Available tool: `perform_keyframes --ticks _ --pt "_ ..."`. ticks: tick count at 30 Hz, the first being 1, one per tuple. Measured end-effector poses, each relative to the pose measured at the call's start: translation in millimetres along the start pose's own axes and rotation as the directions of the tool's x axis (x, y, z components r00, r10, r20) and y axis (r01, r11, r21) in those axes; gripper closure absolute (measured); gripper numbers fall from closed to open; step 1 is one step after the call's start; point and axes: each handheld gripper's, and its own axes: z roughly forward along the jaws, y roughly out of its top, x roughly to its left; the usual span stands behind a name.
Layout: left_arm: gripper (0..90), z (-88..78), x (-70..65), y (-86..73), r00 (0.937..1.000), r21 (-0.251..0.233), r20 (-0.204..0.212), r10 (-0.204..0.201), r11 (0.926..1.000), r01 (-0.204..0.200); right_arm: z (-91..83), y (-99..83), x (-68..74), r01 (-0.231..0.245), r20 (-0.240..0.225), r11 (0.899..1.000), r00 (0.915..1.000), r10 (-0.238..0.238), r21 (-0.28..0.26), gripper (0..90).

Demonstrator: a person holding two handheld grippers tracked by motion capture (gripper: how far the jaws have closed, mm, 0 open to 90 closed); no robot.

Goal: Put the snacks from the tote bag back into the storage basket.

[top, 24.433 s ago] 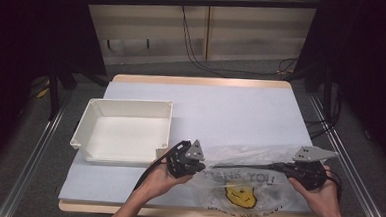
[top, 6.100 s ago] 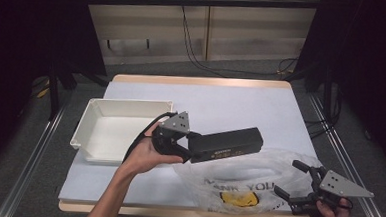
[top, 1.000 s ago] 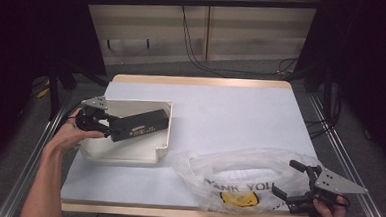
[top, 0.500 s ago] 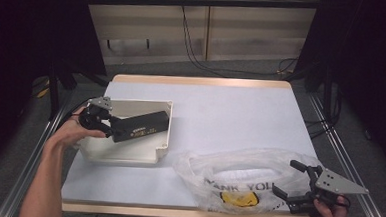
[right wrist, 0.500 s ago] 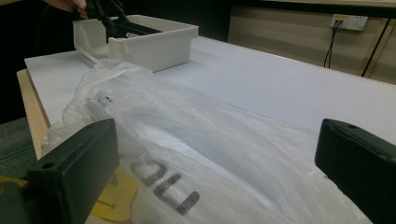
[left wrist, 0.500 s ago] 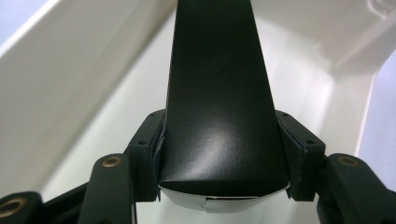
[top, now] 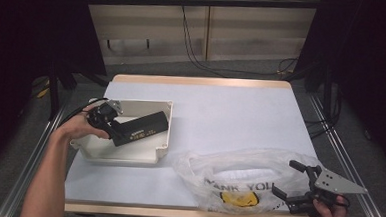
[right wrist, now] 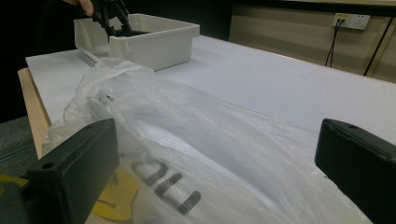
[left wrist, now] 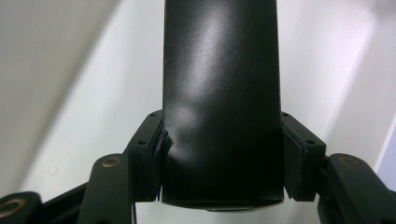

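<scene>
High view, black box [top: 141, 128] in left hand-held gripper [top: 111, 125]

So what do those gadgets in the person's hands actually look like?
Both are black, angular hand-held tools. The left gripper has a black cable looping from it and small brass-coloured screws near its blocky fingers. The right gripper carries a grey three-cornered plate on top. The forearms are bare, no sleeves or gloves.

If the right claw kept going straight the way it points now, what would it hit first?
Most likely the clear plastic bag: it lies directly ahead of the open right claw, its near folds between the jaws. Whether it already touches them is unclear.
</scene>
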Motion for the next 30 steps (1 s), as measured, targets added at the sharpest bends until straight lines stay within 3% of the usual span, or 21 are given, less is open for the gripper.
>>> perform_keyframes --ticks 4,5,11,17,27,30 --pt "42.7 0.3 1.6 5.7 0.9999 0.017 -0.013 0.004 0.9999 -0.004 1.7 -0.1 0.3 0.004 -0.007 1.000 1.0000 -0.004 0.001 0.0" --pt "42.8 0.1 3.0 7.5 0.9997 0.022 -0.015 0.021 0.9996 -0.021 1.5 0.1 0.1 0.004 -0.008 1.000 1.0000 -0.004 0.009 0.0" --pt "42.8 2.5 5.1 9.5 0.9995 0.019 -0.029 0.013 0.9997 -0.013 1.4 0.1 0.5 0.006 -0.006 1.000 1.0000 -0.006 0.004 0.0" --pt "42.9 3.4 7.2 12.3 0.9984 0.030 -0.038 0.042 0.9987 -0.041 2.1 -0.1 0.6 0.003 -0.006 1.000 1.0000 -0.003 0.008 0.0" --pt "39.3 4.1 5.5 9.2 0.9988 -0.020 -0.038 -0.030 0.9994 0.029 2.1 -0.1 0.9 0.006 -0.008 1.000 0.9999 -0.006 0.007 0.0" --pt "26.5 0.2 6.5 6.1 0.9926 -0.056 -0.059 -0.106 0.9931 0.103 1.8 -0.1 1.1 0.010 -0.010 1.000 0.9999 -0.010 0.011 0.0"
